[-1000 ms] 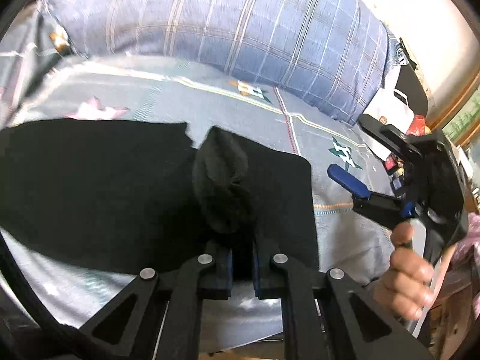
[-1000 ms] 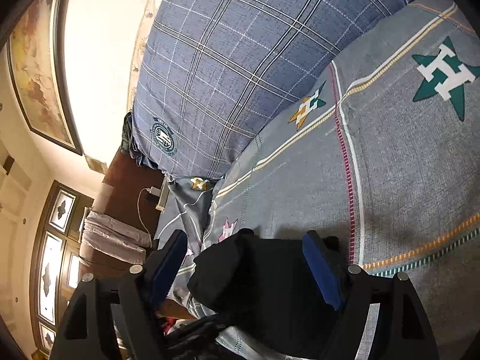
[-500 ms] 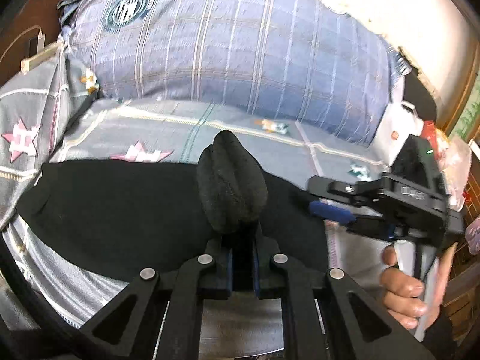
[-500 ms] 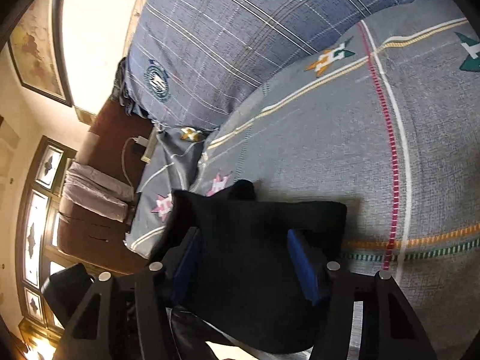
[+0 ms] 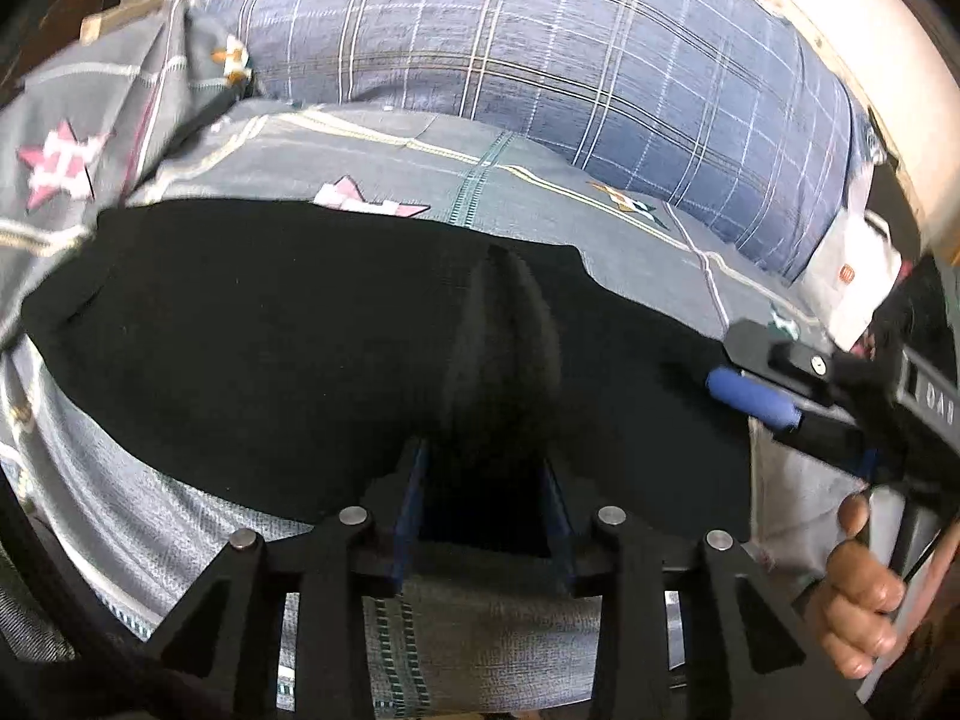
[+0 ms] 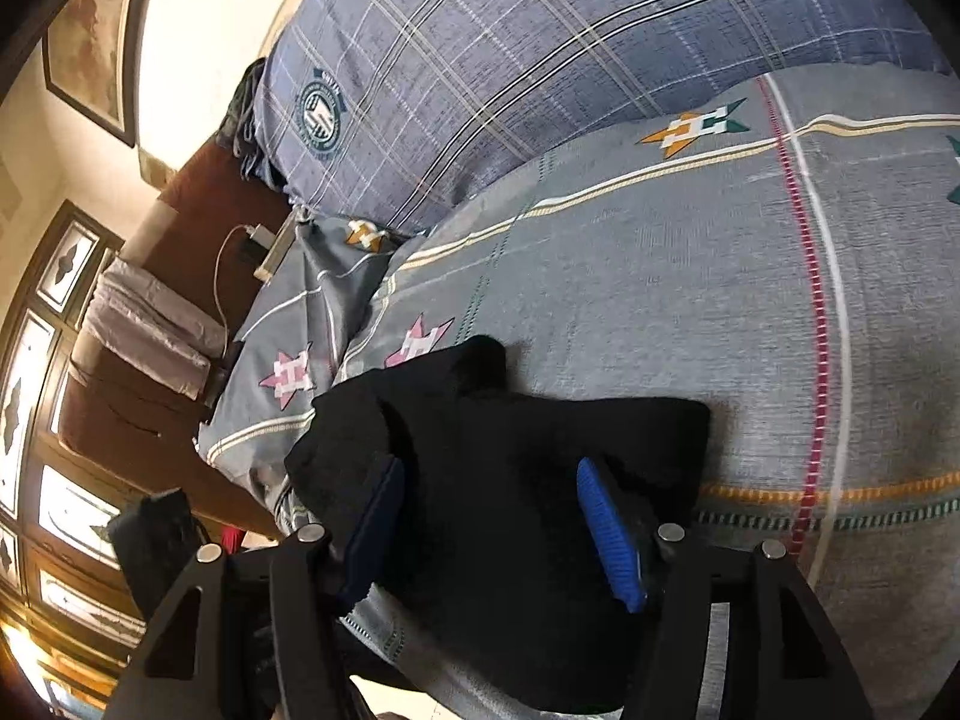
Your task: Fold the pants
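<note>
- On the grey bedspread (image 5: 540, 192) with star motifs and striped lines, the black fabric pants (image 5: 270, 330) lie spread flat, reaching from the left side of the left wrist view across to the right gripper (image 5: 750, 402).
- Behind the pants, a blue plaid quilt (image 5: 570, 60) is bunched along the far edge of the bed.
- The left gripper (image 5: 483, 504) sits over the near edge of the pants; its 2 jaws are opening, and a raised ridge of the black cloth stands up in the gap between them, no longer pinched tight.
- In the right wrist view, the right gripper (image 6: 498, 516) has its blue-padded jaws spread and opening a little, with a folded corner of the pants (image 6: 510, 450) lying between them; the pads do not press on the cloth.
- A person's hand (image 5: 858, 588) grips the right gripper's handle at the lower right of the left wrist view.
- A brown wooden bedside cabinet (image 6: 138, 396) stands left of the bed.
</note>
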The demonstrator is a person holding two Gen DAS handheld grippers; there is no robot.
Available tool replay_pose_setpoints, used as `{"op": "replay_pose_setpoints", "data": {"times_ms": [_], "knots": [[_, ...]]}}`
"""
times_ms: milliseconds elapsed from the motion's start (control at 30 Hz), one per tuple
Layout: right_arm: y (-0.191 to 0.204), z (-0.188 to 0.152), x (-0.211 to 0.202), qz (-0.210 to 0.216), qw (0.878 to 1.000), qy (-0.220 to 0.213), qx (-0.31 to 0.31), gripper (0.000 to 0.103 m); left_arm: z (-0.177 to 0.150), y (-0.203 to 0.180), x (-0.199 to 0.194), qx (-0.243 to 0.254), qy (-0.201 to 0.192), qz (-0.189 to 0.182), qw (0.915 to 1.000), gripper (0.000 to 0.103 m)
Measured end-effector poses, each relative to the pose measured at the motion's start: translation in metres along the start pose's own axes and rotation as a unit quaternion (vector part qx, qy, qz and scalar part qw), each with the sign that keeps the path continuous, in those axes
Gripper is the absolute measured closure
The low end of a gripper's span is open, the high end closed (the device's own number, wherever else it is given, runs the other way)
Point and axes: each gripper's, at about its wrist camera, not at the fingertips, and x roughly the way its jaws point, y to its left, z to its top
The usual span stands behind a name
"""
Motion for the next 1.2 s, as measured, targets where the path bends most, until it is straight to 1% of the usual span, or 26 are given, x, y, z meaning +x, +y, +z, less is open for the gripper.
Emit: {"op": "replay_pose_setpoints", "data": {"times_ms": [33, 133, 233, 267, 333, 400, 433, 467, 500, 567, 600, 633, 667, 700, 767, 800, 867, 900, 933, 967, 1033, 1067, 1100, 1167, 1200], "knots": [[0.0, 0.0, 0.0, 0.004, 1.0, 0.001, 0.001, 0.035, 0.001, 0.003, 0.0, -0.007, 0.003, -0.005, 1.0, 0.066], [-0.002, 0.0, -0.004, 0.01, 1.0, -0.006, 0.005, 0.035, 0.001, 0.011, 0.007, -0.019, 0.023, -0.023, 0.9993, 0.066], [-0.003, 0.002, -0.017, -0.001, 0.999, -0.041, 0.012, 0.035, 0.011, 0.01, 0.01, -0.023, 0.042, -0.061, 0.997, 0.065], [-0.004, 0.004, -0.022, -0.006, 0.999, -0.052, 0.014, 0.035, 0.018, 0.008, 0.015, -0.02, 0.058, -0.076, 0.9952, 0.062], [-0.006, 0.011, -0.027, -0.03, 0.998, -0.06, 0.016, 0.035, 0.027, 0.008, 0.02, -0.026, 0.067, -0.089, 0.9935, 0.062], [0.004, 0.025, -0.024, -0.069, 0.996, -0.045, -0.028, 0.035, 0.037, 0.01, 0.029, -0.028, 0.087, -0.093, 0.9915, 0.062], [0.012, 0.037, -0.018, -0.094, 0.994, -0.023, -0.06, 0.035, 0.039, 0.011, 0.031, -0.029, 0.089, -0.094, 0.9911, 0.066], [0.016, 0.045, -0.01, -0.103, 0.991, 0.006, -0.09, 0.035, 0.04, 0.014, 0.03, -0.03, 0.083, -0.091, 0.9919, 0.08], [0.019, 0.052, -0.002, -0.101, 0.988, 0.031, -0.114, 0.035, 0.04, 0.015, 0.028, -0.027, 0.077, -0.088, 0.9928, 0.084], [0.018, 0.058, 0.015, -0.086, 0.984, 0.073, -0.137, 0.036, 0.037, 0.016, 0.021, -0.024, 0.06, -0.094, 0.9935, 0.089], [0.017, 0.059, 0.027, -0.085, 0.981, 0.095, -0.146, 0.039, 0.037, 0.015, 0.016, -0.023, 0.051, -0.096, 0.9938, 0.09], [0.018, 0.057, 0.032, -0.09, 0.979, 0.098, -0.153, 0.054, 0.039, 0.015, 0.012, -0.02, 0.04, -0.096, 0.9944, 0.09], [0.02, 0.053, 0.038, -0.088, 0.977, 0.104, -0.166, 0.075, 0.039, 0.015, 0.008, -0.021, 0.029, -0.095, 0.9948, 0.09], [0.025, 0.045, 0.045, -0.093, 0.97, 0.116, -0.19, 0.08, 0.041, 0.017, 0.006, -0.026, 0.024, -0.101, 0.9943, 0.09], [0.034, 0.033, 0.047, -0.12, 0.959, 0.115, -0.231, 0.09, 0.044, 0.022, 0.009, -0.036, 0.026, -0.106, 0.9934, 0.091], [0.041, 0.027, 0.044, -0.13, 0.953, 0.108, -0.25, 0.093, 0.044, 0.023, 0.013, -0.038, 0.032, -0.103, 0.9934, 0.091], [0.042, 0.024, 0.038, -0.135, 0.953, 0.102, -0.252, 0.095, 0.044, 0.025, 0.03, -0.045, 0.058, -0.098, 0.9925, 0.09], [0.039, 0.025, 0.038, -0.142, 0.953, 0.101, -0.246, 0.095, 0.044, 0.026, 0.033, -0.049, 0.062, -0.1, 0.9918, 0.09], [0.036, 0.027, 0.042, -0.144, 0.955, 0.104, -0.238, 0.095, 0.045, 0.028, 0.032, -0.057, 0.06, -0.107, 0.9908, 0.09], [0.031, 0.028, 0.046, -0.146, 0.957, 0.108, -0.227, 0.096, 0.047, 0.03, 0.026, -0.063, 0.05, -0.115, 0.9901, 0.09], [0.026, 0.033, 0.048, -0.141, 0.965, 0.099, -0.2, 0.096, 0.048, 0.029, 0.013, -0.061, 0.024, -0.124, 0.9901, 0.09], [0.03, 0.034, 0.044, -0.135, 0.967, 0.082, -0.199, 0.096, 0.048, 0.027, 0.004, -0.051, 0.004, -0.112, 0.9924, 0.09], [0.034, 0.034, 0.039, -0.129, 0.968, 0.066, -0.204, 0.096, 0.048, 0.026, 0.003, -0.048, -0.001, -0.1, 0.9938, 0.09], [0.038, 0.033, 0.039, -0.117, 0.97, 0.053, -0.204, 0.096, 0.048, 0.027, 0.012, -0.049, 0.015, -0.081, 0.9954, 0.09], [0.037, 0.034, 0.044, -0.118, 0.972, 0.053, -0.195, 0.096, 0.046, 0.028, 0.024, -0.052, 0.037, -0.066, 0.9957, 0.09]]}}
